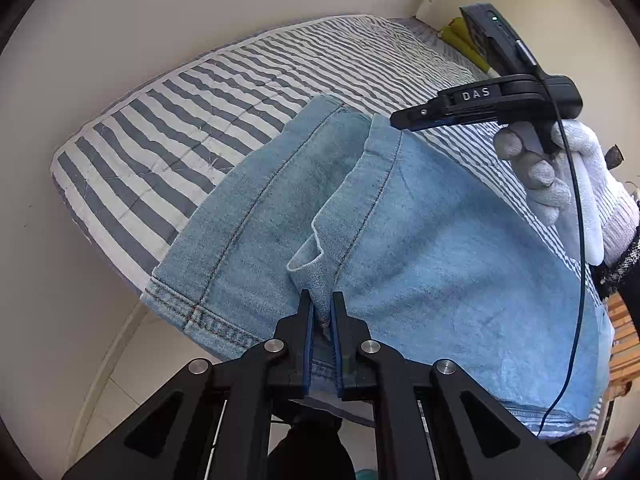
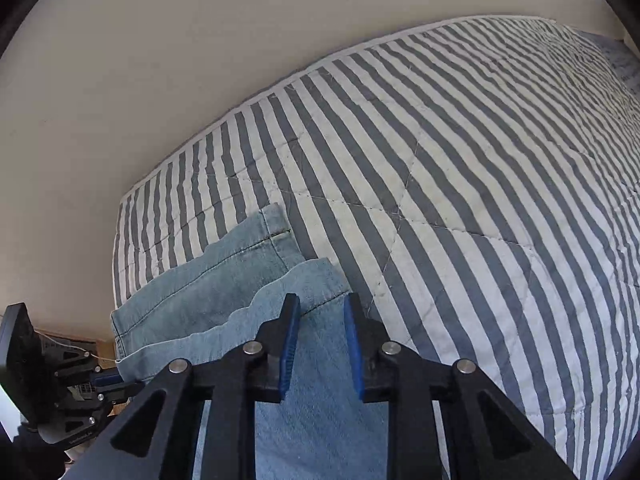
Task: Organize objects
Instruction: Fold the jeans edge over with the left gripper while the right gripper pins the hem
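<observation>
Two grippers working one pair of jeans (image 1: 420, 248) lying spread on the striped quilt (image 1: 168, 136). Left gripper (image 1: 322, 312) pinching a denim fold, likely anchoring it for folding. Right gripper (image 2: 320, 312) hovering parted above the hem, gripping nothing, probably lining up a grab.

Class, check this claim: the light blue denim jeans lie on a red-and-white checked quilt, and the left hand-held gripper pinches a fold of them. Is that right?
Not quite. The quilt is grey-and-white striped, as the right wrist view shows. The rest holds: the light blue denim jeans lie on it, and the left hand-held gripper pinches a fold of them.
</observation>
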